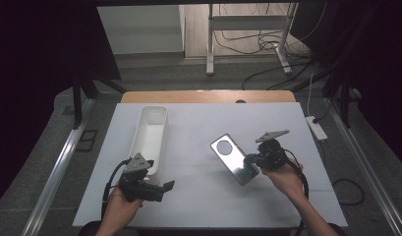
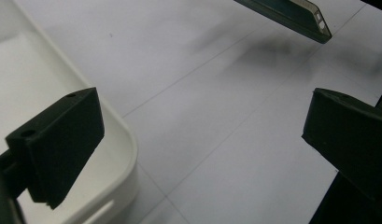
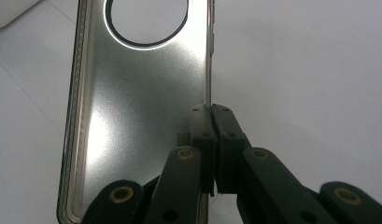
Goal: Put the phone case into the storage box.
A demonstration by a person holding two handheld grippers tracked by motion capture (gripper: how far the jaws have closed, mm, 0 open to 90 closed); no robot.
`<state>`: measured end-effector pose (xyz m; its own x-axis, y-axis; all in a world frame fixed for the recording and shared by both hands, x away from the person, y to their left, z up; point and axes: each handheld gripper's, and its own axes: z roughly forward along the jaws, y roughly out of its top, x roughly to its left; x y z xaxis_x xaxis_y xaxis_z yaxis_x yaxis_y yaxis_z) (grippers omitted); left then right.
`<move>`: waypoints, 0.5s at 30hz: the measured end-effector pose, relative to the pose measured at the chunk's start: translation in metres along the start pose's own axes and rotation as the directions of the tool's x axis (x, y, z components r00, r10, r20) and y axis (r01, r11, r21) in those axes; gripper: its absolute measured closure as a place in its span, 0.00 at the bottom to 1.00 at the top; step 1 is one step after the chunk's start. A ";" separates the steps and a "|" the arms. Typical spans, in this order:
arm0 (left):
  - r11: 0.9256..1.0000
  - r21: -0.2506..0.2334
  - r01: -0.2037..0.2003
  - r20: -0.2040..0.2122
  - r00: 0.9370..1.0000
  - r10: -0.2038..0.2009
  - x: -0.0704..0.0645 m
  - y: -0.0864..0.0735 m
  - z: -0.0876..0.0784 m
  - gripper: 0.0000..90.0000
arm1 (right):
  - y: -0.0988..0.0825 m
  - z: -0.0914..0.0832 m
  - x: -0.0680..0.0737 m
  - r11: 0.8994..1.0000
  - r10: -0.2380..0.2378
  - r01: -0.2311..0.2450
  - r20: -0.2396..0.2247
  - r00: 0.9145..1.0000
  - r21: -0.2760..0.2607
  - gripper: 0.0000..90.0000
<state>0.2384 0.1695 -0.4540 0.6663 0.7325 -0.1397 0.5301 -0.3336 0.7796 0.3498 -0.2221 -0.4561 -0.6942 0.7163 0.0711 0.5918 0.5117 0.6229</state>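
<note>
A: Where's the phone case [image 1: 234, 158]?
B: Clamped by its side edge in the right hand-held gripper [image 1: 252, 160], above the surface [image 1: 198, 128].
A: And the left hand-held gripper [image 1: 164, 189]?
B: Jaws spread wide, holding nothing, beside the white tray [image 1: 150, 132].

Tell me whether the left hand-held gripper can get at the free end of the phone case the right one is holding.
Probably yes. The left hand-held gripper has its jaws open, and bare table lies between it and the phone case, which the right hand-held gripper pinches by one side edge. The white tray sits off to the side.
</note>
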 end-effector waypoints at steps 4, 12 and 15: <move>1.000 0.003 -0.008 0.017 1.000 0.008 0.001 0.005 0.007 0.00 | 0.001 -0.001 0.000 1.000 0.000 0.000 0.000 1.000 -0.006 0.98; 1.000 -0.006 -0.001 0.062 0.998 0.001 0.002 0.011 0.016 0.00 | 0.002 -0.003 0.000 1.000 0.004 -0.004 0.003 1.000 -0.030 0.98; 1.000 -0.013 -0.013 0.068 0.998 0.014 0.002 0.015 0.022 0.00 | 0.003 -0.003 0.001 0.999 0.002 -0.002 0.006 1.000 -0.033 0.98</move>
<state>0.2592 0.1522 -0.4561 0.7080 0.6855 -0.1698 0.5142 -0.3355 0.7894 0.3496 -0.2215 -0.4518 -0.6905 0.7201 0.0683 0.5793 0.4939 0.6485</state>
